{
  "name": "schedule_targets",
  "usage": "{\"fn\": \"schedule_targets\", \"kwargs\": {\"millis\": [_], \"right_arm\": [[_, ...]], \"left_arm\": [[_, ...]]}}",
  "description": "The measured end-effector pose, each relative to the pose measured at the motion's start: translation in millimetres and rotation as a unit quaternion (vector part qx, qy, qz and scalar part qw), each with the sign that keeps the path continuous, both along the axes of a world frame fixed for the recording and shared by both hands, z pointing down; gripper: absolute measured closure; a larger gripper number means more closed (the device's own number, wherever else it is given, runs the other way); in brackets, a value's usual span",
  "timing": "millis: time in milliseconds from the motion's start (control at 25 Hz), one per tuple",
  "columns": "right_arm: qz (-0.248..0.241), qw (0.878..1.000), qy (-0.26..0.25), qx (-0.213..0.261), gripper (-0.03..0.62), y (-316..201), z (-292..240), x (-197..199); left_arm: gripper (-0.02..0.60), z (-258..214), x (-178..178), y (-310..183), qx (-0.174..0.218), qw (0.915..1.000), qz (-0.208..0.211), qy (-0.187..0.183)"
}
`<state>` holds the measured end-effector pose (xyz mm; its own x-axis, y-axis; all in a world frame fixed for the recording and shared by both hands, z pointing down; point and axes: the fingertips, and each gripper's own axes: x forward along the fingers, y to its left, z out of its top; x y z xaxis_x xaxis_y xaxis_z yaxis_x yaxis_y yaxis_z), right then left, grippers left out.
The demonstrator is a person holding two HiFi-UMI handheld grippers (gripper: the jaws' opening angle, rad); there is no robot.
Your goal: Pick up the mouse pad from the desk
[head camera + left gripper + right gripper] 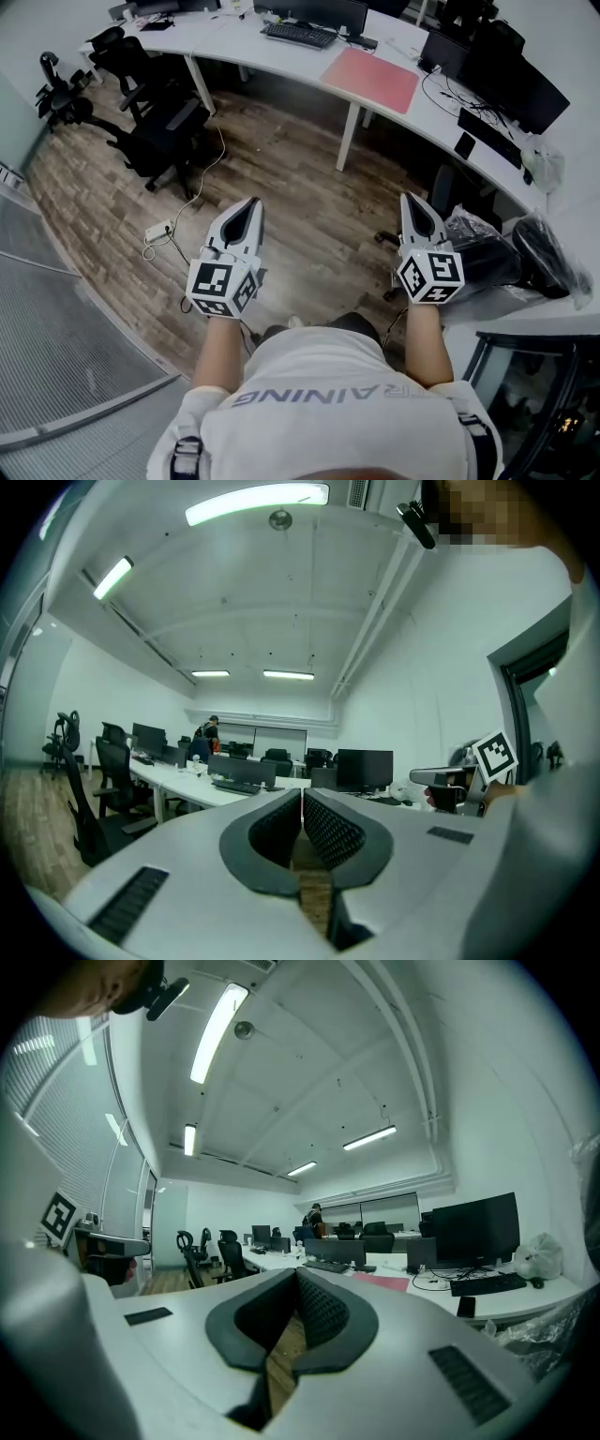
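A pink mouse pad (371, 79) lies flat on the long white desk (234, 39) far ahead of me; it also shows as a thin pink strip (382, 1282) in the right gripper view. My left gripper (254, 205) is held level over the wooden floor, shut with nothing between its jaws. My right gripper (410, 201) is level beside it, also shut and empty. Both are well short of the desk. In the left gripper view the left gripper (302, 799) has its pads together, and the right gripper (298, 1279) looks the same in its own view.
Black office chairs (159, 122) stand at the left by the desk. A keyboard (299, 34) and monitors (511, 80) sit on the desk. A power strip (157, 231) with cables lies on the floor. A wrapped chair (511, 253) is close at my right. A person (210, 735) stands far back.
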<state>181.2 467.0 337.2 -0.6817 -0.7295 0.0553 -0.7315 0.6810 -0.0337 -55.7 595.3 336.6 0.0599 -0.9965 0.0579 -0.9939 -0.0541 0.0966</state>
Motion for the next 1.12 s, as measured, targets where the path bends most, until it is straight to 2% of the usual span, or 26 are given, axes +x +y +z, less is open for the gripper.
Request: {"fn": "schedule_targets", "kwargs": {"millis": [240, 600, 800, 1120], "right_arm": [[-0.007, 1.000, 0.013, -0.013, 0.571, -11.1, 12.9, -26.0], [-0.030, 0.999, 0.013, -0.017, 0.571, -69.2, 15.1, -68.5], [-0.042, 0.999, 0.012, -0.010, 0.571, -123.3, 8.7, -76.6], [-0.041, 0.999, -0.003, -0.014, 0.571, -231.4, 0.0, -67.3]], "left_arm": [[0.546, 13.1, -20.1, -12.6, -0.012, 0.9998, 0.005, 0.013], [0.546, 8.4, -57.4, -59.0, -0.011, 0.9998, -0.016, 0.009], [0.546, -2.9, -67.1, -106.7, 0.008, 0.9994, -0.033, 0.008], [0.546, -16.1, -56.7, -209.8, 0.003, 0.9995, -0.030, -0.005]]}}
